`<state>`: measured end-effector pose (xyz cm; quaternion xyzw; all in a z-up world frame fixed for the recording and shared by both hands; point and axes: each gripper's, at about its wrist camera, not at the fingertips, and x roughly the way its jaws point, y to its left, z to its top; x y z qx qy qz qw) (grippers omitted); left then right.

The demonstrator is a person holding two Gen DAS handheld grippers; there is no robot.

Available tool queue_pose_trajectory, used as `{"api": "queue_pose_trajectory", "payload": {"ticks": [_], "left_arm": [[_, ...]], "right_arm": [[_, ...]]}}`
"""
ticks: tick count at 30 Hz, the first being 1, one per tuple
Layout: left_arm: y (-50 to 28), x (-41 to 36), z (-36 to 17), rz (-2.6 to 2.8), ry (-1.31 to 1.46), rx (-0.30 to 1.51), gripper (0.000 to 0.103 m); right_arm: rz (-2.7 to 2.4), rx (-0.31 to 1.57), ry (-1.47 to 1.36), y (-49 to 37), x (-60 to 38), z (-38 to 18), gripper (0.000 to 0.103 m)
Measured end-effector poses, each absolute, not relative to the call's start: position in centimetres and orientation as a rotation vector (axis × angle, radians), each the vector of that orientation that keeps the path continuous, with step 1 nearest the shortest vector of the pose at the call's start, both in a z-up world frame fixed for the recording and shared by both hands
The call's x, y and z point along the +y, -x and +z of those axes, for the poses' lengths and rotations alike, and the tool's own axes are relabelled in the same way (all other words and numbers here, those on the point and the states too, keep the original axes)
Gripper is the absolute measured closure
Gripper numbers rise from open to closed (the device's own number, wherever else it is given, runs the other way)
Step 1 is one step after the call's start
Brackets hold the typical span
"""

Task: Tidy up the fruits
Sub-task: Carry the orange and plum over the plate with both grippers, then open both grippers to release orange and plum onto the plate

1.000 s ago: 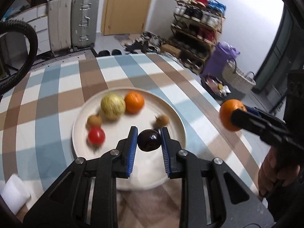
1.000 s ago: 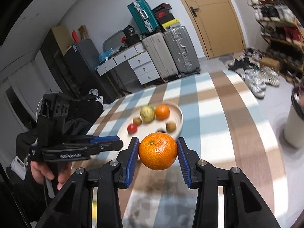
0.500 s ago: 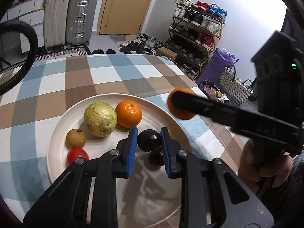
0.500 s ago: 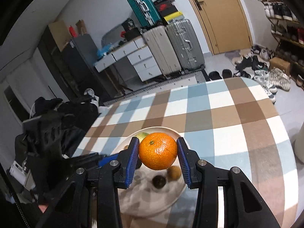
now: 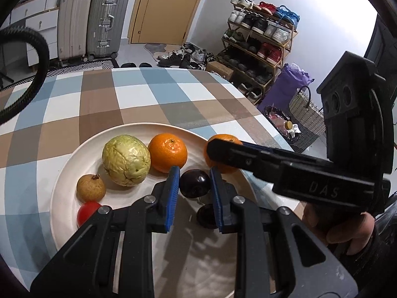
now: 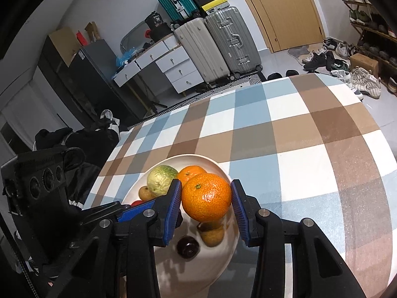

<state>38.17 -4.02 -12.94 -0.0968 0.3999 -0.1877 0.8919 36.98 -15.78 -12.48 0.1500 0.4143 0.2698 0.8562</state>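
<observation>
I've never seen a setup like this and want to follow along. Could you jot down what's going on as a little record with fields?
Surface: checked tablecloth
Container: white plate
On plate: green fruit, orange, brown longan, red tomato
Left gripper: closed on dark plum, above plate
Right gripper: closed on mandarin, above plate
Also on plate: another dark fruit

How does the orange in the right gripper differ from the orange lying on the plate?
The held orange is clamped in the right gripper above the plate; the plate orange rests on it, beside the green fruit. The held one appears larger in the right view, being nearer. Both are round and bright orange.
</observation>
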Motion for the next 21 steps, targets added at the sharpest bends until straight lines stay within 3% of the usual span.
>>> {"api": "queue_pose_trajectory", "payload": {"ticks": [12,21], "left_arm": [[-37.5,-4.0,-13.1,-0.387,0.182,0.807,0.08],[-34.6,-2.8,-10.5,-0.36,0.193,0.765,0.053]], "right_arm": [[0.564,0.881,-0.331,-37.6,-16.0,-13.6,0.061],[0.551,0.847,-0.335,-37.1,-16.3,-12.4,0.051]]}}
